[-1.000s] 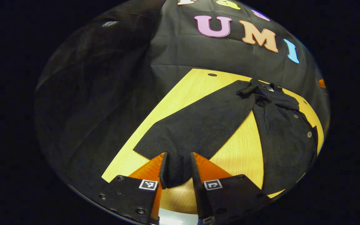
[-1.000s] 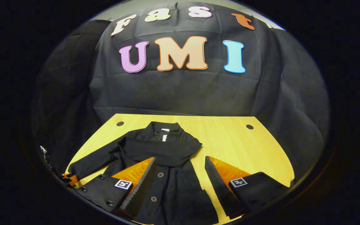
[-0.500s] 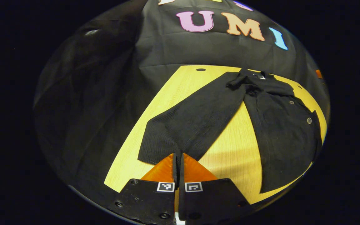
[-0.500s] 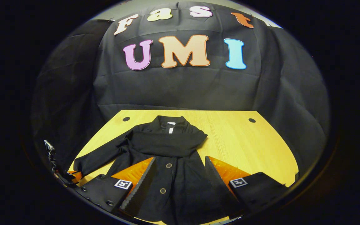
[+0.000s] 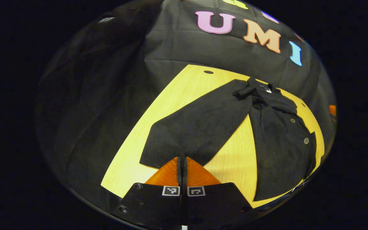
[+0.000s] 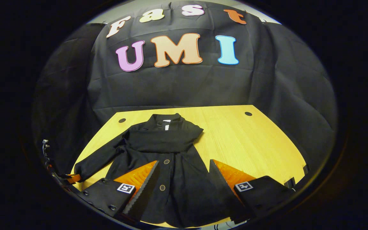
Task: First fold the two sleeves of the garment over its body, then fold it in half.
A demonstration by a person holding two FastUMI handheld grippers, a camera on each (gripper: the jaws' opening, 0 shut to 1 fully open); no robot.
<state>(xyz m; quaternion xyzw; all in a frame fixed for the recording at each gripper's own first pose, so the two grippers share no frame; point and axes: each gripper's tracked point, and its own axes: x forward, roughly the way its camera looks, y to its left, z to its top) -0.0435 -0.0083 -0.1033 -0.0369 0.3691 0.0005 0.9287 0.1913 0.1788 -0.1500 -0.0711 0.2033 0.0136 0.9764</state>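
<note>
Black sleeve cuff clamped in left gripper jaws; right gripper jaws spread above garment.

Bare table right of the garment (open passage), spread sleeve covering the left side

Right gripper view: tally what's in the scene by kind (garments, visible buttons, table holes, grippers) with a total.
Garments: 1, a black coat lying on the wooden table.
Buttons showing on the coat: 2.
Round holes in the tabletop: 2.
Grippers: 2, the right gripper, jaws apart over the coat, and the left gripper at the sleeve's end.
Total: 7.
</note>
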